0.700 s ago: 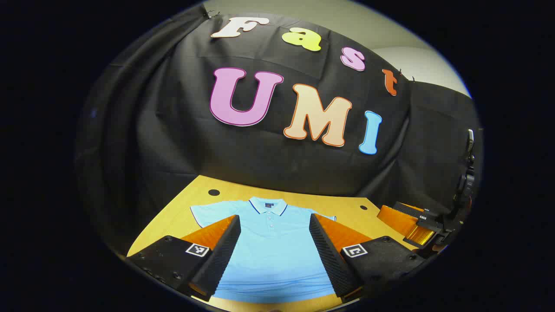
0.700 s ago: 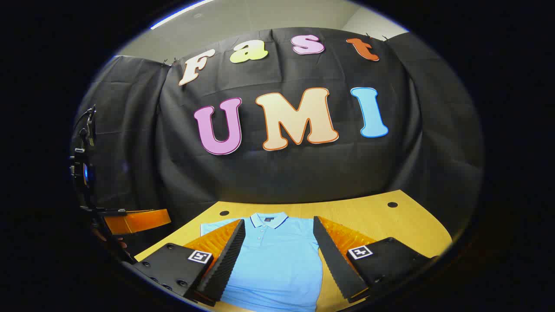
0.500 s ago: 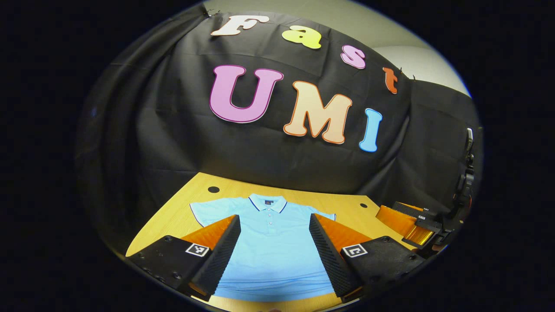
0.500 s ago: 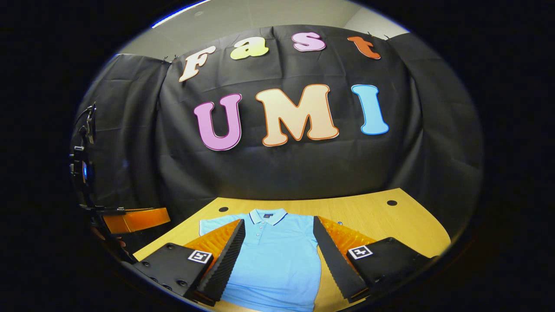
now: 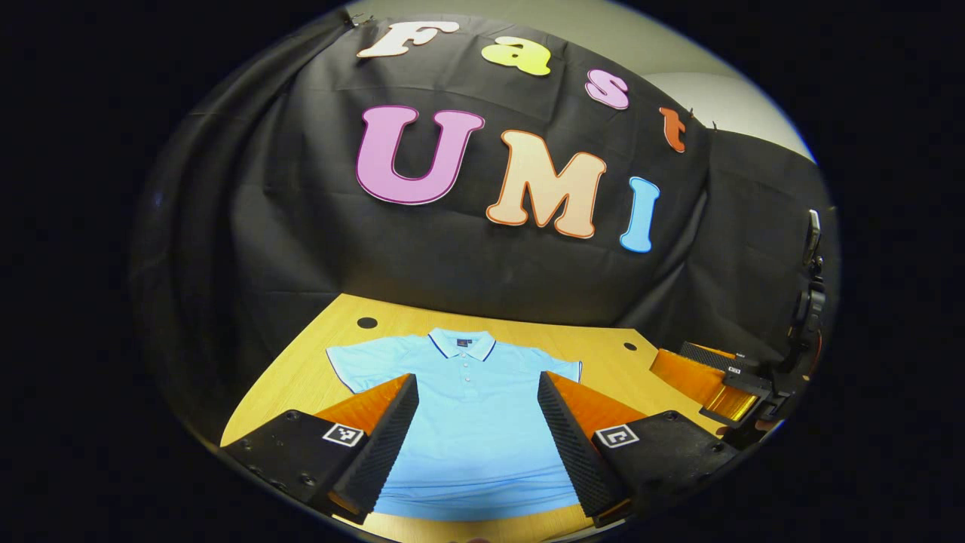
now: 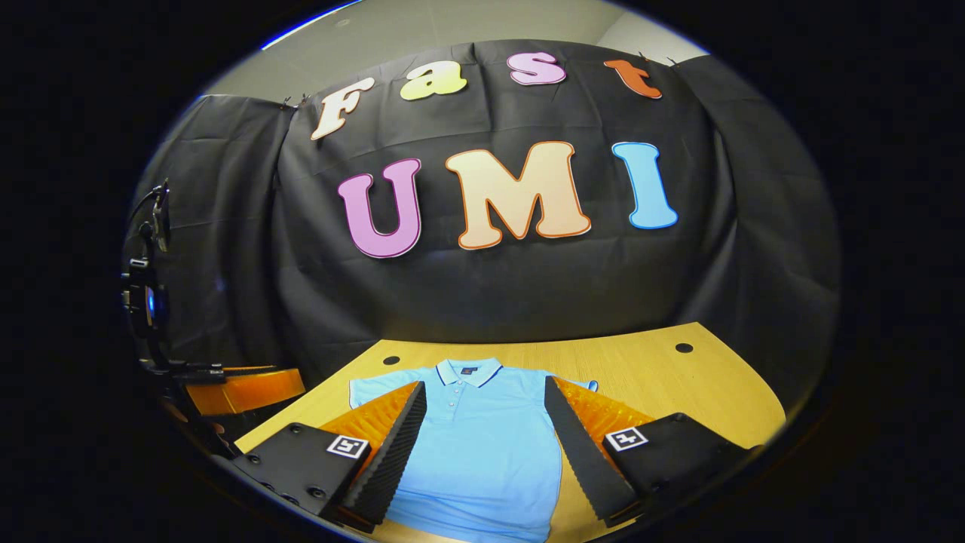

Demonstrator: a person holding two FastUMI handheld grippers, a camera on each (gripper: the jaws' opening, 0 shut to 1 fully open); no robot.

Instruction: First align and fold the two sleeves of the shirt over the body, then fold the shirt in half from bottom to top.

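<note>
A light blue polo shirt [image 5: 475,430] lies flat, front up, on the wooden table [image 5: 301,377], collar toward the wall and both short sleeves spread out. My left gripper [image 5: 476,379] hovers open above the shirt's body, holding nothing. In the right gripper view the same shirt [image 6: 482,452] lies under my right gripper [image 6: 485,385], also open and holding nothing. The shirt's left sleeve [image 6: 377,388] shows beside one finger, while the other finger partly hides the right sleeve [image 6: 589,386]. The right gripper [image 5: 716,377] appears at the right edge of the left gripper view, and the left gripper [image 6: 241,388] at the left edge of the right gripper view.
The table [image 6: 678,385] has small round holes near its back corners [image 5: 367,323] [image 6: 684,348]. The black cloth wall stands close behind the table's far edge. Bare wood stretches to the right of the shirt in the right gripper view.
Both views have tilted slightly, so the shirt and wall sit a little higher and more of the shirt shows. Both grippers stay open. The shirt lies unmoved.
</note>
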